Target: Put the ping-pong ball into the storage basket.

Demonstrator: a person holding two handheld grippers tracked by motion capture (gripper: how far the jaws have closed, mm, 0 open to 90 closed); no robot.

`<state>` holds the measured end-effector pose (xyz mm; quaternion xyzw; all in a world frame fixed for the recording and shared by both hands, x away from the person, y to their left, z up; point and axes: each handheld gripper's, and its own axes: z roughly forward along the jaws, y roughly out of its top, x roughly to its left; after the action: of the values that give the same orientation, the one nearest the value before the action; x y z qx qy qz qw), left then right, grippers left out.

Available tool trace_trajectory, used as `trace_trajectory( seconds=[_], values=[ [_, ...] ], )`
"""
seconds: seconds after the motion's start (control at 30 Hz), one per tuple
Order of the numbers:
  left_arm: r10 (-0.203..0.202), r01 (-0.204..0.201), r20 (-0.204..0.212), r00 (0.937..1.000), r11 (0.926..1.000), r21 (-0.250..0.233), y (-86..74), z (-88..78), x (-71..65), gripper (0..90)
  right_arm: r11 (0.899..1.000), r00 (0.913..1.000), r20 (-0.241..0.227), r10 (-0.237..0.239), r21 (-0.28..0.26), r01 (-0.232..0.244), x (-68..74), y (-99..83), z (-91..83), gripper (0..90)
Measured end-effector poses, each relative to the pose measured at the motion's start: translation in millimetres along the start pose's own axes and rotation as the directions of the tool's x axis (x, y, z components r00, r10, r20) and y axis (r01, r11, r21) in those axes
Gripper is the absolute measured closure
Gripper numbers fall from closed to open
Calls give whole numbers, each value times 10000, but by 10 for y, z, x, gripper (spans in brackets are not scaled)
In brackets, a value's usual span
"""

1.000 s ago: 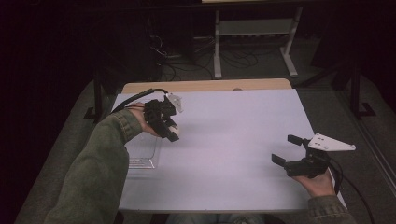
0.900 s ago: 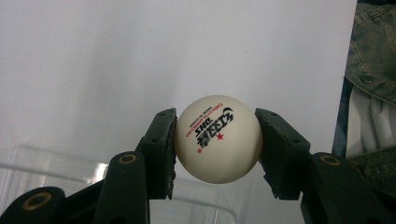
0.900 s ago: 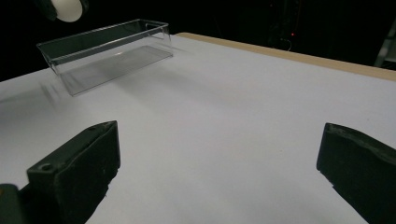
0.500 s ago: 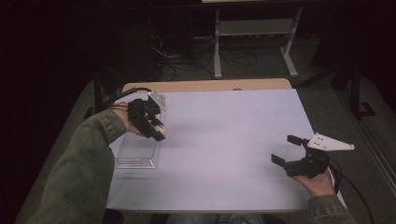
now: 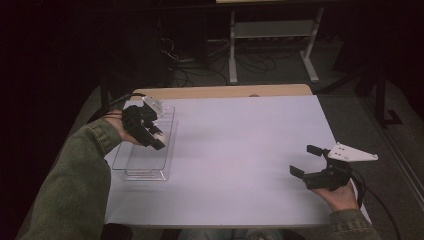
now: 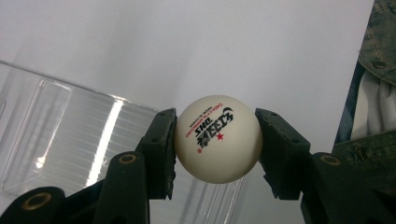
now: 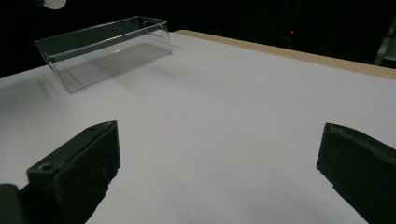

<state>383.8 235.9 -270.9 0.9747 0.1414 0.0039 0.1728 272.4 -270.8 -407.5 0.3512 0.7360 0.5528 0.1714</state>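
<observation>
A white table-tennis ball (image 6: 217, 138) with black and red print sits pinched between the two black jaws of my left gripper (image 6: 215, 140). In the high view that gripper (image 5: 156, 137) hangs over the clear plastic tray (image 5: 131, 165) at the table's left, the ball (image 5: 157, 134) a pale spot at its tips. The tray's ribbed floor (image 6: 70, 135) lies just below the ball. My right gripper (image 5: 306, 161) rests near the front right of the table, jaws wide apart with nothing between them. Its own view looks across the white tabletop toward the tray (image 7: 107, 51).
The white tabletop (image 5: 240, 145) has a wooden strip along its far edge (image 5: 225, 91). Behind the table stand a metal frame (image 5: 270, 40) and cables on a dark floor. A green sleeve (image 5: 75, 185) covers the left forearm.
My left gripper has carried the ball leftward from the table's middle-left to a spot over the clear tray. The right gripper has stayed where it was.
</observation>
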Motion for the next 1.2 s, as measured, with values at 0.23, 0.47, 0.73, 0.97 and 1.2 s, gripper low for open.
trace_trajectory(
  seconds=[0.23,0.47,0.73,0.97,1.2],
  values=[
    [-121,122,-122,9999,9999,25,-54,-57,26,506,10000,10000,10,17,24,-17,0,0,2,0],
    [-344,345,-186,9992,9994,74,-126,-70,54,507,10000,10000,12,44,52,-44,0,-1,1,0],
    [-402,404,-144,9991,9991,141,-191,-27,71,507,10000,10000,19,5,94,-5,-1,-3,5,0],
    [-456,460,-130,9989,9985,283,-209,12,53,507,9999,10000,20,10,103,-10,1,-2,6,0],
    [-387,389,-42,9992,9982,453,-194,78,61,507,9999,10000,6,11,114,-11,2,-3,5,0]
  ],
)
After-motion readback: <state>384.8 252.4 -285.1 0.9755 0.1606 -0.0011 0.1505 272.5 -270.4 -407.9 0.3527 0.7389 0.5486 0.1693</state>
